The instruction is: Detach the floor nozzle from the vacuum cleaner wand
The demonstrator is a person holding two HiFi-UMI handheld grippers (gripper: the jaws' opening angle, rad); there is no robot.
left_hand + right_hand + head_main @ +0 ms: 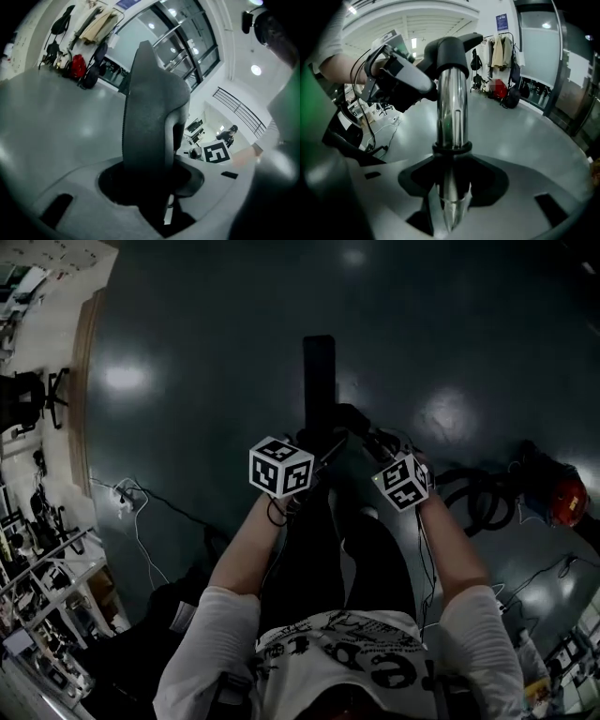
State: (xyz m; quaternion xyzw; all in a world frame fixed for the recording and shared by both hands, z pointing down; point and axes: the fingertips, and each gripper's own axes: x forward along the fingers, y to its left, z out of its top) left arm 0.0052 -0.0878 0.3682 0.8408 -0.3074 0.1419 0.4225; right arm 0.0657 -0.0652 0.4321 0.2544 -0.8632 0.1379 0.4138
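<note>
Right gripper view shows the right gripper (451, 201) clenched on the chrome wand (451, 117). The wand's long axis runs straight ahead into the black floor nozzle (452, 54). The left gripper (152, 192), nearer that joint, grasps the nozzle's neck from the side.

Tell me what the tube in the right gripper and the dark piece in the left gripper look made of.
The tube is likely polished metal, perhaps chromed: it mirrors the room in bright streaks. The dark piece is probably moulded plastic with a matte dark grey finish: it has a soft dull sheen, rounded edges and no clear reflections.
</note>
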